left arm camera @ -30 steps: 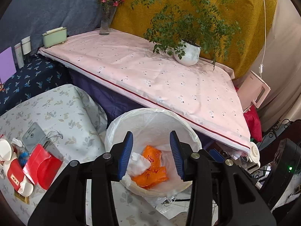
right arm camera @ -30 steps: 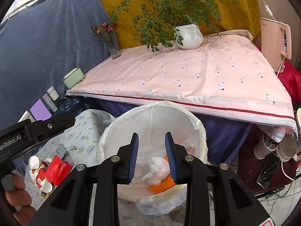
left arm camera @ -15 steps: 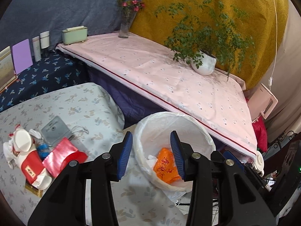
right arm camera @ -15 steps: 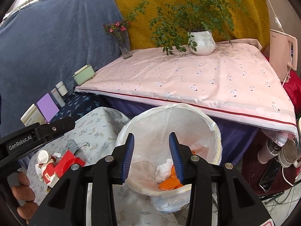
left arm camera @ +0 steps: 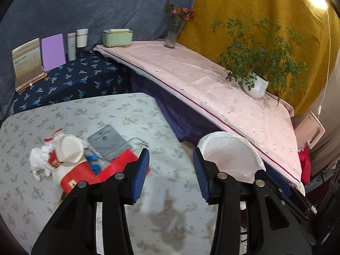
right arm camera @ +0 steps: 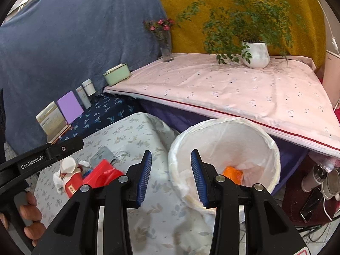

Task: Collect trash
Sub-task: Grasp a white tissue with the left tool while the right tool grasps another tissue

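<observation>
Blue drape (right arm camera: 63, 48) and mustard drape (right arm camera: 244, 4) behind a pink-clothed table (right arm camera: 233, 89).

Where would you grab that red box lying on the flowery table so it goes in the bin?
Judging by its pose, pinch the red box on the thin wall beside its open mouth, coming from the bin side; the paper cup and tissue crowd its far side.

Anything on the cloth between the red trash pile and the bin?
No, in the right wrist view only bare leaf-print tablecloth lies between the red trash pile and the bin. The left wrist view agrees.
</observation>
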`<action>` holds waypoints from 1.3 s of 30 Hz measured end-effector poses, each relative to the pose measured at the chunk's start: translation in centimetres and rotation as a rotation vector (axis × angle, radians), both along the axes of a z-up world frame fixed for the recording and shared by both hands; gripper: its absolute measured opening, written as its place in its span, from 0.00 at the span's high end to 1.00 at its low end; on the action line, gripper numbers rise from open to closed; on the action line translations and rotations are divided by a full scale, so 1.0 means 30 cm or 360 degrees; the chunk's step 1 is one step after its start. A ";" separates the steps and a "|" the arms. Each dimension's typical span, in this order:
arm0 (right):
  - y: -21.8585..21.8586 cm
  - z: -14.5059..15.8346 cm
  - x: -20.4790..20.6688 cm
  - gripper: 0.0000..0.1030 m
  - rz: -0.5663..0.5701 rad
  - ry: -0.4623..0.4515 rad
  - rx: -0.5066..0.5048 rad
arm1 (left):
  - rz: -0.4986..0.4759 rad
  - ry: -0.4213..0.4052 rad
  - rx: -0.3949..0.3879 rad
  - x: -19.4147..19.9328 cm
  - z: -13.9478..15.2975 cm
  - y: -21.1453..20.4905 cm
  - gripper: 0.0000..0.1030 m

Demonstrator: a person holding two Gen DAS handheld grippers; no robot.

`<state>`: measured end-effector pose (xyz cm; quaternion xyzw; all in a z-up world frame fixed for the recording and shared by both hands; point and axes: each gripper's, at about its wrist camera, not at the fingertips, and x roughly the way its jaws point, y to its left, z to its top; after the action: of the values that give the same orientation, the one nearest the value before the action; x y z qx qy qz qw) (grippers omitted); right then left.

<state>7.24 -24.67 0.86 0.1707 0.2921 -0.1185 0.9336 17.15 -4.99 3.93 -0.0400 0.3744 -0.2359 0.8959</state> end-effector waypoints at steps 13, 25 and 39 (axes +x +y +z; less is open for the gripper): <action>0.239 -0.008 0.087 0.63 0.0189 0.0051 -0.0030 | 0.0193 0.0008 0.0036 0.051 -0.051 0.311 0.51; 0.464 -0.061 0.197 0.63 0.0361 0.0130 -0.0051 | 0.0491 0.0166 0.0040 0.158 -0.174 0.642 0.45; 0.694 -0.075 0.422 0.63 0.0569 0.0143 -0.0038 | 0.0676 0.0474 -0.0157 0.327 -0.292 0.828 0.45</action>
<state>19.89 -3.85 -1.40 0.0994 0.3578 0.0384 0.9277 26.96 19.85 -4.84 -0.1955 0.4735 -0.0519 0.8572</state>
